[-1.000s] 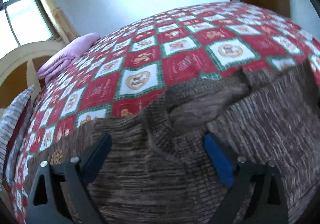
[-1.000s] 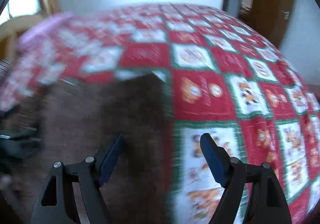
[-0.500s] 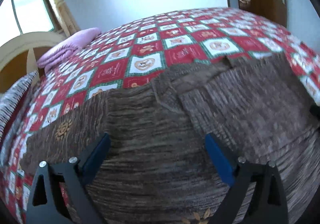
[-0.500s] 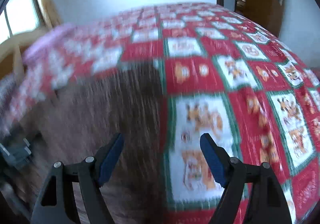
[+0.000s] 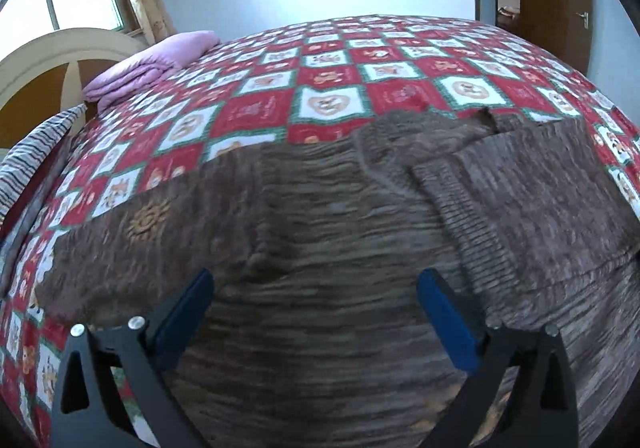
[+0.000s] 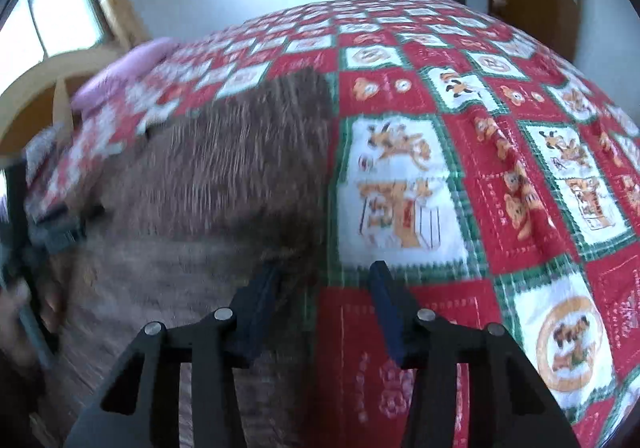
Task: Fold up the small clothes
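Note:
A brown knitted sweater point(image 5: 328, 232) lies spread on a red, white and green patchwork bedspread point(image 5: 328, 88). Its right part is folded over the body. My left gripper point(image 5: 314, 288) is open and empty, just above the middle of the sweater. In the right wrist view the sweater point(image 6: 224, 176) fills the left half, blurred. My right gripper point(image 6: 324, 280) is partly open and empty over the sweater's right edge, its left finger above the knit and its right finger above the bedspread point(image 6: 500, 176). The left gripper's body point(image 6: 44, 232) shows blurred at the far left.
A folded pink blanket point(image 5: 148, 68) lies at the far left of the bed near a curved headboard point(image 5: 52, 60). A striped pillow point(image 5: 32, 160) is at the left edge. A window and a wooden door point(image 5: 560, 0) are behind the bed.
Both grippers have pulled back toward the near side of the bed, showing more of the sweater. My right gripper's fingers have come closer together.

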A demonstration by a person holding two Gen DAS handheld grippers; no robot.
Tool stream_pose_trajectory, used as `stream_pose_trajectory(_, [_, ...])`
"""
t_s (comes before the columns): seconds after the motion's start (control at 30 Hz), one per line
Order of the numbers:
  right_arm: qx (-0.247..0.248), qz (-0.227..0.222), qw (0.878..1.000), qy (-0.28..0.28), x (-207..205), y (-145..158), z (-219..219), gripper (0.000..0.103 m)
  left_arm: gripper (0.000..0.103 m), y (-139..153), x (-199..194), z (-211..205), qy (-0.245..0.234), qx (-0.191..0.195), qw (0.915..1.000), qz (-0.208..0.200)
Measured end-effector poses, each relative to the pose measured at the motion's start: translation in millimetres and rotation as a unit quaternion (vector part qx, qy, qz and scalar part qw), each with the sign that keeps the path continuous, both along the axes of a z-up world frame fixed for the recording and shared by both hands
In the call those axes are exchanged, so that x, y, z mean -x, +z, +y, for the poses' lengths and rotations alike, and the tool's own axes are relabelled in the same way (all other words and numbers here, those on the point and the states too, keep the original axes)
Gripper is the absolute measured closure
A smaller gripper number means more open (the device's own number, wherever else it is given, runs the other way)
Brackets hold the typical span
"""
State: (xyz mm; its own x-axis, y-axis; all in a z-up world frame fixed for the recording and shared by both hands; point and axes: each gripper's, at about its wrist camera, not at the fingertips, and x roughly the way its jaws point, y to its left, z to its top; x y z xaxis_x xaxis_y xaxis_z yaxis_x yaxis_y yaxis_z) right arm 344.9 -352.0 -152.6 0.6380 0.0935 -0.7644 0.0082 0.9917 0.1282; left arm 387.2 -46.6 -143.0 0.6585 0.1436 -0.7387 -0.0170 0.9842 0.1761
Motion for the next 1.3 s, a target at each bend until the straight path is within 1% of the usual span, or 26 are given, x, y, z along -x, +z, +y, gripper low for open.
stream_pose_trajectory(0.03, [-0.004,0.0,1.0,-0.002,4,-1,-3,0.061,0.0,-1,0,4,0.003,0.003,1.0,0.004])
stream_pose_trajectory(0.1, [-0.01,0.003,1.0,-0.005,12,0,-6,0.061,0.0,-3,1,10,0.01,0.012,0.9998,0.011])
stream_pose_trajectory(0.13, [-0.008,-0.001,1.0,0.001,20,3,-3,0.061,0.0,-5,1,12,0.013,0.019,0.9997,0.013])
stream_pose_trajectory(0.2, [-0.003,-0.001,1.0,0.025,32,3,6,0.061,0.0,-6,1,11,0.014,0.019,0.9996,0.013])
stream_pose_trajectory(0.23, [0.008,0.001,0.999,0.038,36,0,12,0.061,0.0,-7,1,9,0.013,0.015,0.9997,0.014])
stream_pose_trajectory(0.3, [0.053,-0.003,0.997,0.047,42,-2,22,0.068,0.0,-7,3,5,0.008,0.004,0.9999,0.013])
stream_pose_trajectory(0.33, [0.073,-0.001,0.997,0.033,43,-3,20,0.078,0.0,-7,4,4,0.007,0.0,0.9999,0.01])
stream_pose_trajectory(0.4, [0.068,0.004,0.998,-0.002,44,-2,6,0.078,0.0,-5,8,6,0.007,-0.001,0.9999,0.01])
stream_pose_trajectory(0.47, [0.11,0.01,0.993,-0.045,47,-3,-6,0.079,0.0,-4,14,12,0.007,0.007,0.9999,0.011])
stream_pose_trajectory(0.57, [0.088,0.007,0.995,-0.053,54,4,-13,0.079,0.0,2,25,22,0.002,0.015,0.9999,0.003])
stream_pose_trajectory(0.7, [0.073,-0.038,0.995,-0.053,53,31,0,0.078,0.0,11,42,42,0.003,0.017,0.9998,-0.01])
stream_pose_trajectory(0.73, [0.059,-0.053,0.996,-0.036,49,40,11,0.074,0.0,13,46,51,0.008,0.017,0.9997,-0.013])
stream_pose_trajectory(0.77, [0.051,-0.058,0.997,-0.024,45,43,19,0.064,0.0,16,50,60,0.016,0.017,0.9996,-0.017])
stream_pose_trajectory(0.8, [0.045,-0.059,0.997,-0.006,40,48,31,0.056,0.0,18,52,68,0.023,0.016,0.9994,-0.019])
stream_pose_trajectory(0.83, [0.042,-0.057,0.997,0.015,32,50,47,0.047,0.0,19,54,78,0.031,0.017,0.9992,-0.02])
stream_pose_trajectory(0.87, [0.036,-0.056,0.997,0.044,22,52,67,0.046,0.0,21,56,92,0.044,0.018,0.9987,-0.02])
stream_pose_trajectory(0.9, [0.035,-0.056,0.996,0.057,17,51,78,0.046,0.0,21,57,102,0.054,0.019,0.9982,-0.02])
stream_pose_trajectory(0.93, [0.042,-0.056,0.994,0.078,8,49,99,0.046,0.0,21,59,112,0.066,0.019,0.9975,-0.02])
stream_pose_trajectory(1.0, [0.054,-0.054,0.992,0.099,-2,44,124,0.046,0.0,19,62,136,0.092,0.023,0.9954,-0.015])
stream_pose_trajectory(1.07, [0.059,-0.044,0.991,0.116,-14,32,150,0.046,0.0,15,64,159,0.117,0.033,0.9926,-0.006])
stream_pose_trajectory(1.2, [0.082,-0.015,0.987,0.135,-26,4,171,0.046,0.0,9,74,202,0.163,0.057,0.9849,0.001])
stream_pose_trajectory(1.23, [0.087,-0.018,0.987,0.136,-24,-3,174,0.044,0.0,8,76,211,0.174,0.065,0.9826,0.001])
stream_pose_trajectory(1.27, [0.081,-0.026,0.987,0.137,-22,-2,173,0.043,0.0,8,78,221,0.186,0.076,0.9796,0.0])
stream_pose_trajectory(1.3, [0.073,-0.025,0.987,0.139,-22,-1,169,0.041,0.0,7,81,234,0.2,0.095,0.9753,-0.002])
